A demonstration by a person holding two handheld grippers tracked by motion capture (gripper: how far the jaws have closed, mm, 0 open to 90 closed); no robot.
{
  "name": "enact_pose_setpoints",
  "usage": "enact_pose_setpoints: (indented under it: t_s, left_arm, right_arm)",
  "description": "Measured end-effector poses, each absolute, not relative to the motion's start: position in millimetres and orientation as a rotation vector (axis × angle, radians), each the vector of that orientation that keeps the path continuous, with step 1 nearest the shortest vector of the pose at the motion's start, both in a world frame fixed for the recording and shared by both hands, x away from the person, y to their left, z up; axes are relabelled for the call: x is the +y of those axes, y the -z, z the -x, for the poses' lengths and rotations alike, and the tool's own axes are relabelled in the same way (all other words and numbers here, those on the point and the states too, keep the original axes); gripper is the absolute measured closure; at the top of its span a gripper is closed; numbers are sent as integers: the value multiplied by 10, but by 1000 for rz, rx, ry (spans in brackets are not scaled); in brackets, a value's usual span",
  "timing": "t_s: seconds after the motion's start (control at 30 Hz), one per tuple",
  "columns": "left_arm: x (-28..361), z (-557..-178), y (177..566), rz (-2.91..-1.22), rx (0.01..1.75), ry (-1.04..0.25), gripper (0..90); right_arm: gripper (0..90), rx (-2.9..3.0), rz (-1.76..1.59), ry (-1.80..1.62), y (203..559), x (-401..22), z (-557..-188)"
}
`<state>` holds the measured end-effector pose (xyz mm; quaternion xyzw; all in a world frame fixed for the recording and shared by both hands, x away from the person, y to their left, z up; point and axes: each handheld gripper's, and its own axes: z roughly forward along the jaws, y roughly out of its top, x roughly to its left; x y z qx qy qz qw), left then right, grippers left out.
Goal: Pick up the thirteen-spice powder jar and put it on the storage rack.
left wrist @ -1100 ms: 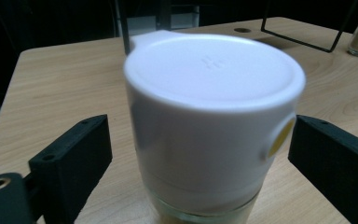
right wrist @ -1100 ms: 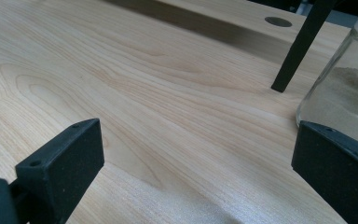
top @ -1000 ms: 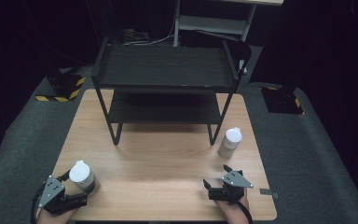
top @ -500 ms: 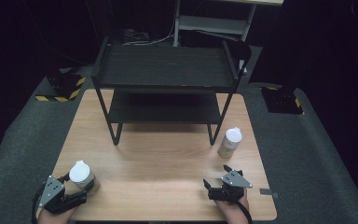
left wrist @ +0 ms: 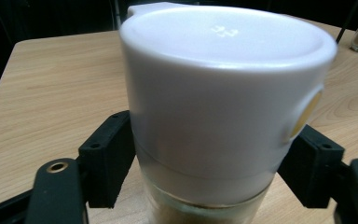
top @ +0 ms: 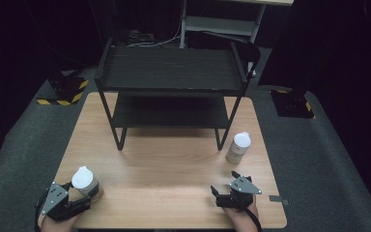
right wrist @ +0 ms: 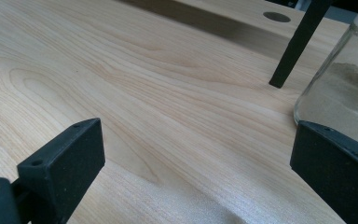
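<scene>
The left gripper, its jaws just closing, clamps the upright white-capped jar at the worktop's near-left corner, while the released right gripper rests well apart from it.

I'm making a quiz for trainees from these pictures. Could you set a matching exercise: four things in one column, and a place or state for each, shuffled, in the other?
Things:
1. White-capped glass jar at the table's near left corner
2. White-capped glass jar by the rack's right front leg
3. Right tongs
4. Black two-tier metal rack

Places or states:
A. Stands at the far half of the wooden table
B. Open, with nothing between the jaws
C. Clamped between the left tongs
D. Stands free, untouched

Pairs: 1-C, 2-D, 3-B, 4-A
</scene>
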<state>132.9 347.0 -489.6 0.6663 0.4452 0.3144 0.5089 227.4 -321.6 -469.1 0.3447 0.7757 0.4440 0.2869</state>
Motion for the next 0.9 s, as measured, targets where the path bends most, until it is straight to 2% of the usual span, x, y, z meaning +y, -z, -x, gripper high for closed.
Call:
enact_pose_setpoints:
  t_s: [0.9]
  left_arm:
    - [3455,-1317,4881,-1590,1070,-752,305]
  right_arm:
    - [17,2088,-923,-1176,4673,-3217,-2286]
